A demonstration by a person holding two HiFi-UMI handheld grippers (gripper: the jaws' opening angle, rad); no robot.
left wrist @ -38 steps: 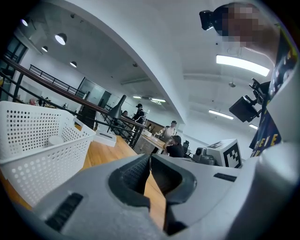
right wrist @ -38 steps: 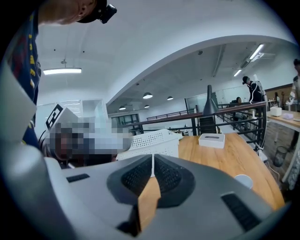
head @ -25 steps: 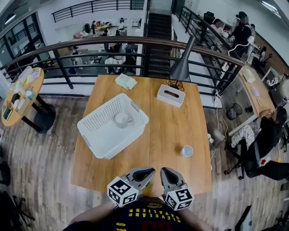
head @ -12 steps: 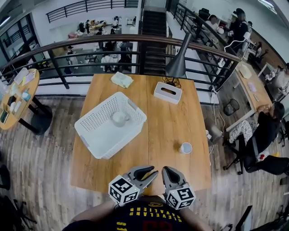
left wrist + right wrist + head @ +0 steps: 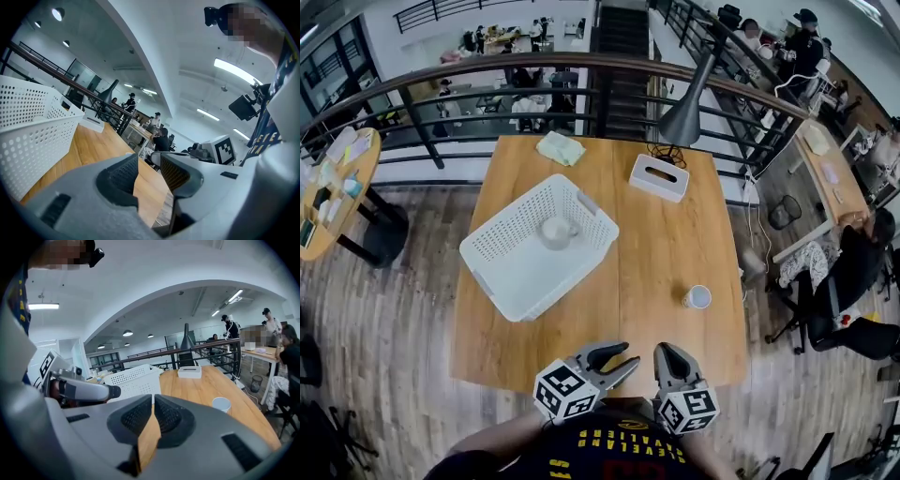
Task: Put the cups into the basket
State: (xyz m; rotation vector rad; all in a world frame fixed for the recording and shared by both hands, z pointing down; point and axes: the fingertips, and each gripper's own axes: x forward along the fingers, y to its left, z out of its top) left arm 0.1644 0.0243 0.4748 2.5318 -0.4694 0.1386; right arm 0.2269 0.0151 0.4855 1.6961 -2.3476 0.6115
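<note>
Left tool (image 5: 626, 356) jaws opening, were shut; empty.

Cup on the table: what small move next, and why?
Probably open the right hand-held gripper and reach for the cup: its jaws are shut and empty, and the cup stands on that side; another cup already sits in the basket.
</note>
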